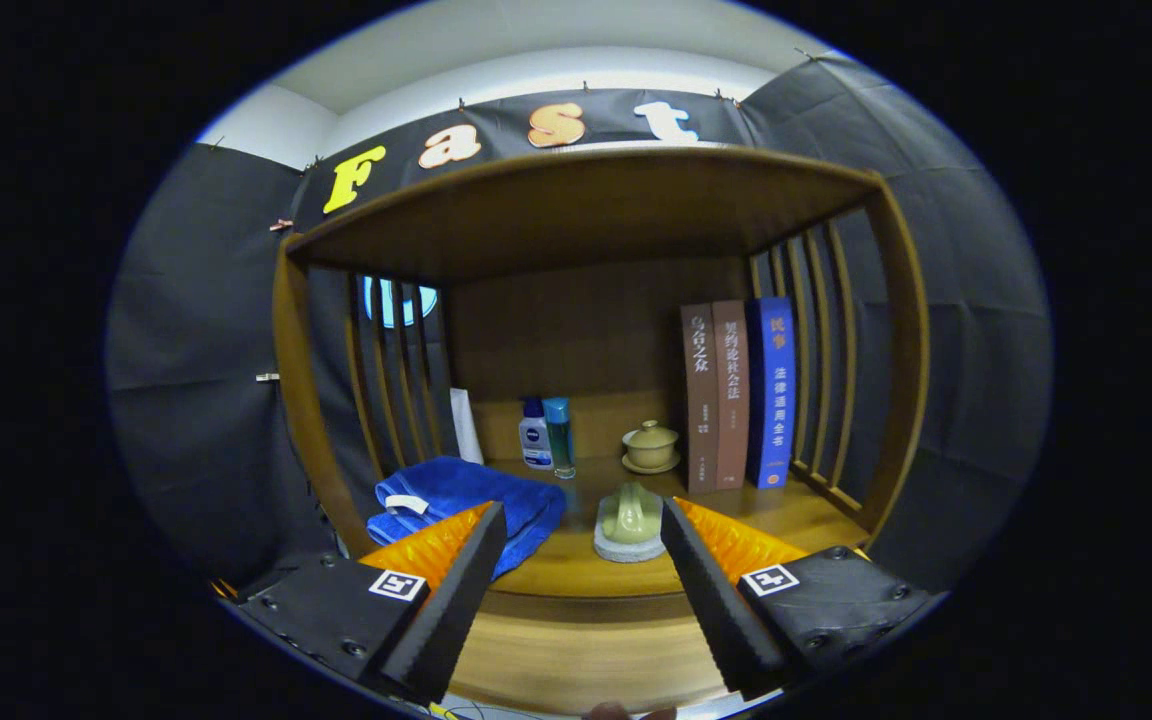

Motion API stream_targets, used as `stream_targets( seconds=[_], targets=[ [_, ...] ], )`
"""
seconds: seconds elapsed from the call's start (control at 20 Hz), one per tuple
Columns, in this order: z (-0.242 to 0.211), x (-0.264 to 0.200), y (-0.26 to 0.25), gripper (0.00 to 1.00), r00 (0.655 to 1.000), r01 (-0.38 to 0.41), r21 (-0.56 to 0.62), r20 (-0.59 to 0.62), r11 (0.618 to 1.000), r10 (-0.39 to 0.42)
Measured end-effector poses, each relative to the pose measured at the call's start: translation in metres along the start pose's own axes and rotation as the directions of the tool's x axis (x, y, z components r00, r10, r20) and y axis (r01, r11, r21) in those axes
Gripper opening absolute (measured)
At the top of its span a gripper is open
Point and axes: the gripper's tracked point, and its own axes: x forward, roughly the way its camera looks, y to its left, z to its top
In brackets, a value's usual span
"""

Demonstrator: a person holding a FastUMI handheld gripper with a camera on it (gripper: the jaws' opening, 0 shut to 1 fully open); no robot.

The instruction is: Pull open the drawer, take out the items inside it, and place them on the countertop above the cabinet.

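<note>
The gripper (581, 560) sits at the bottom centre of the frame with its fingers spread wide and nothing between them; beyond the fingertips, at centre, lies the wooden countertop (816, 520) under a shelf hood; on it, a small green figurine on a stone coaster (629, 522) sits just ahead of the gap, a blue towel (456, 495) is heaped at lower left touching the line of the left finger, two small bottles (547, 435) and a lidded cup (650, 446) stand further back, and three books (739, 392) are upright at right of centre; the drawer itself I cannot make out, it is presumably below the pale wood front (576, 650) at the very bottom; to do this step well, I judge the tool should drop low, find the drawer's pull, close squarely on it and draw straight back, keeping clear of the towel's overhang
</note>
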Motion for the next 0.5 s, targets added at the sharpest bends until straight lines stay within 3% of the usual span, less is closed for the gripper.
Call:
stream_targets(
  seconds=[0.15,0.3,0.5],
  targets=[
    [0.008,-0.042,0.007,0.98,0.996,-0.002,-0.003,0.087,1.0,0.003],
    [0.0,-0.075,0.02,0.99,0.994,-0.029,0.055,0.106,0.998,0.023],
    [-0.019,-0.103,0.025,0.98,0.992,-0.035,0.015,0.123,0.999,0.033]
  ],
)
